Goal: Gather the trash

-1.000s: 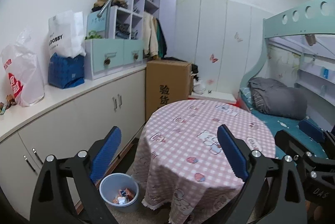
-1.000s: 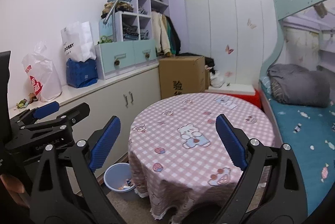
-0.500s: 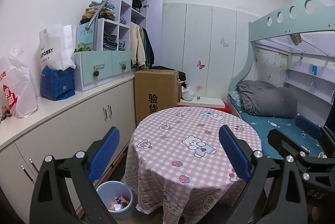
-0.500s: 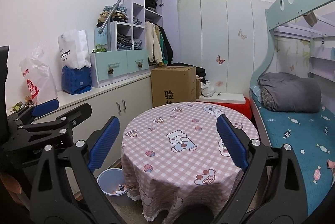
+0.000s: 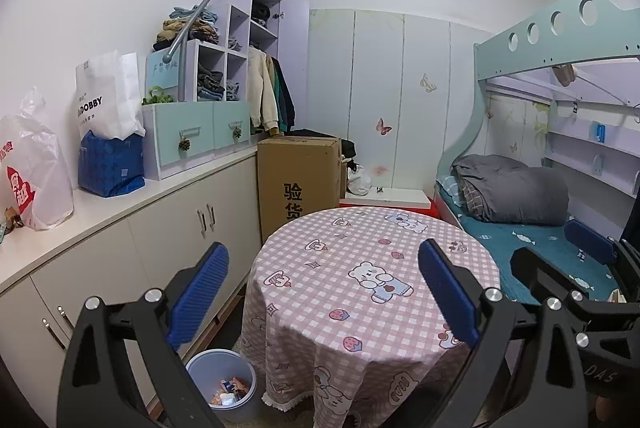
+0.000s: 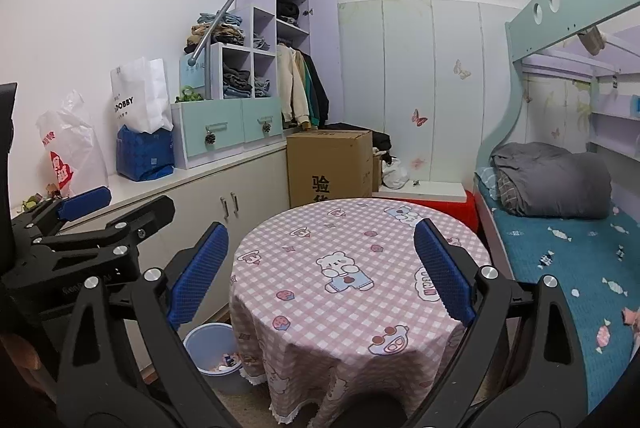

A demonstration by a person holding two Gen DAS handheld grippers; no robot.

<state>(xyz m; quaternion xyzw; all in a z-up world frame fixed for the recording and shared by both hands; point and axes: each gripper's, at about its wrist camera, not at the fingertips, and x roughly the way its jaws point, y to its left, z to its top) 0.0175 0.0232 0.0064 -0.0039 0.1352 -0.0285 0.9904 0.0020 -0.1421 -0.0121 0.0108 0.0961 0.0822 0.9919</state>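
Observation:
A pale blue trash bin [image 5: 224, 384] with several colourful wrappers inside stands on the floor between the round table and the cabinets; it also shows in the right wrist view [image 6: 214, 356]. The round table [image 5: 372, 280] has a pink checked cloth with cartoon prints and nothing loose on top. My left gripper [image 5: 322, 292] is open and empty, held above the table's near edge. My right gripper [image 6: 320, 268] is open and empty, also over the table. The left gripper also shows at the left of the right wrist view [image 6: 88, 224].
White low cabinets [image 5: 172, 228] run along the left wall with bags [image 5: 110, 123] and a drawer unit on top. A cardboard box [image 5: 298, 179] stands behind the table. A bunk bed [image 5: 516, 195] with a grey duvet is on the right.
Both grippers have pulled back and risen, so the table and bin look smaller and lower. Both stayed open and empty.

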